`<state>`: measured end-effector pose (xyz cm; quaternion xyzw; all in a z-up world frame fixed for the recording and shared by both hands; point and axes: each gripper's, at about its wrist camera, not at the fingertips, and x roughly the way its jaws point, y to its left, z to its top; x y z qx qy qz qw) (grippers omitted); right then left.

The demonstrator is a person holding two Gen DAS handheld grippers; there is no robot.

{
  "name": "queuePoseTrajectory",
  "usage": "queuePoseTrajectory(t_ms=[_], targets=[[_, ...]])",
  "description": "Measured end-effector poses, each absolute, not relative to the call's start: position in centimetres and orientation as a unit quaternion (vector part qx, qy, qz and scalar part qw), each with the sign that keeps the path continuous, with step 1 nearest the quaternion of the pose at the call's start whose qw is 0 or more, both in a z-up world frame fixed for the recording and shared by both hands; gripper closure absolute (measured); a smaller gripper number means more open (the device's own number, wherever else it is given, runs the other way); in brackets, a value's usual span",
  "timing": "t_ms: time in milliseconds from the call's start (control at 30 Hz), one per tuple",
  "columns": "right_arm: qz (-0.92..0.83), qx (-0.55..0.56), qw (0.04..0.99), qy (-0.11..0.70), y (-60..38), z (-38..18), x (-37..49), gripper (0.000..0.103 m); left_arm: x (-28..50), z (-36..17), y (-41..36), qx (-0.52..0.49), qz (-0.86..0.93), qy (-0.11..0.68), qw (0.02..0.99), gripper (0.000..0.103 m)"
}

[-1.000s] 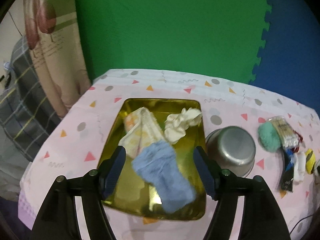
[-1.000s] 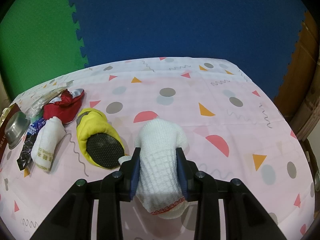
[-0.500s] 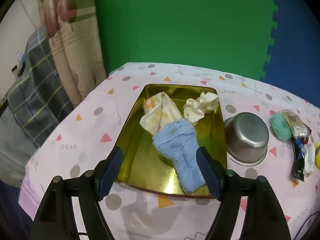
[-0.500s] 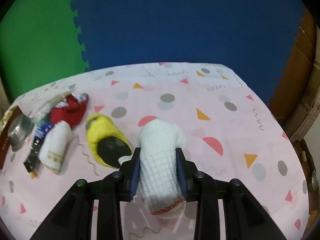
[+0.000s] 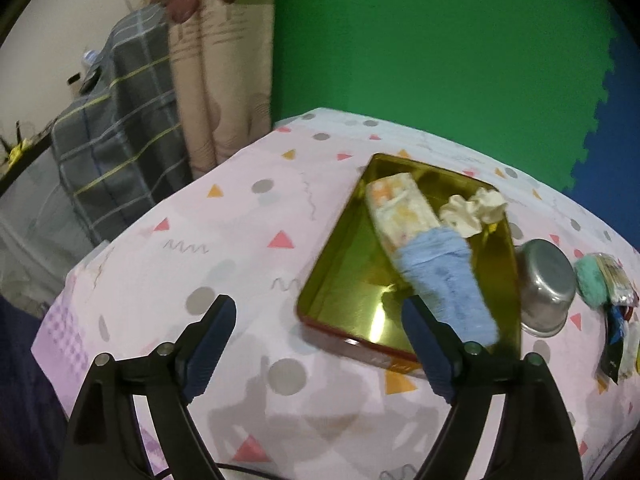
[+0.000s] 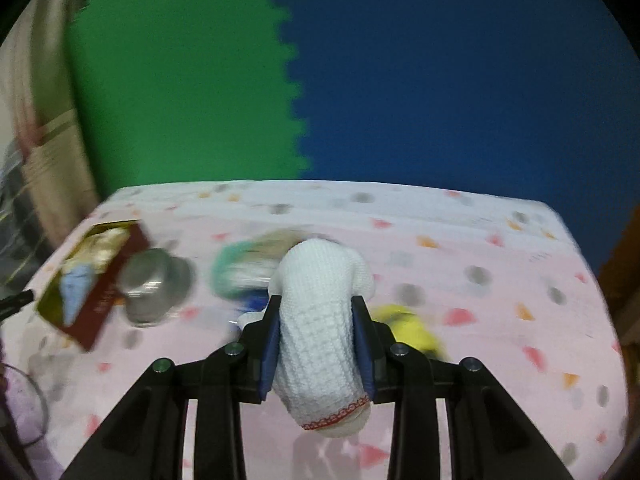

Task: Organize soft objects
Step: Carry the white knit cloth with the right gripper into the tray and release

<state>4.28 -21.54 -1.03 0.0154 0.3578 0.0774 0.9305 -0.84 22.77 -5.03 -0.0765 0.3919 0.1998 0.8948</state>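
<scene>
My right gripper (image 6: 316,332) is shut on a rolled white knitted cloth (image 6: 320,312) with a red-stitched hem, held above the table. A gold tray (image 5: 344,280) with red sides holds a blue fluffy cloth (image 5: 444,280), a patterned folded cloth (image 5: 400,212) and a cream scrunchie (image 5: 472,212). In the right wrist view the tray (image 6: 96,304) sits at the far left. My left gripper (image 5: 316,344) hangs in front of the tray's near left corner, its jaws opening with nothing between them. A teal fluffy piece (image 5: 592,284) and a yellow soft item (image 6: 412,328) lie on the table.
A steel bowl (image 5: 544,280) stands right of the tray, seen also as the bowl (image 6: 156,284) beside it. Small packets (image 5: 616,344) lie at the right edge. Pink patterned tablecloth (image 5: 224,240) covers the table. A curtain and a plaid cloth (image 5: 108,136) hang beyond the left edge.
My left gripper let go of the blue cloth, widened and pulled back leftward from the tray. My right gripper lifted the white cloth and swung left, bringing tray and bowl into view.
</scene>
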Motion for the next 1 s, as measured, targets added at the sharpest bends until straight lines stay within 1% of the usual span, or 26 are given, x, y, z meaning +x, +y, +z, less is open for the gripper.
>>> queuePoseTrajectory(t_ms=[233,500,700,1000], targets=[[0.180,-0.008,0.912,0.368,-11.4,-1.3,5.9,0.070,-1.7,-6.0,23.9,-0.057,0.227,0.400,0.886,0.020],[0.252,-0.055,0.890,0.376,-1.7,-1.9,7.2,0.070,-1.9,-6.3,25.4,-0.085,0.236,0.401,0.881,0.019],[0.286,-0.063,0.876,0.382,3.4,-2.3,8.2,0.070,-2.1,-6.4,26.4,-0.108,0.241,0.399,0.878,0.019],[0.296,-0.094,0.866,0.392,8.9,-4.0,10.6,0.070,-2.0,-6.6,26.8,-0.113,0.246,0.399,0.876,0.018]])
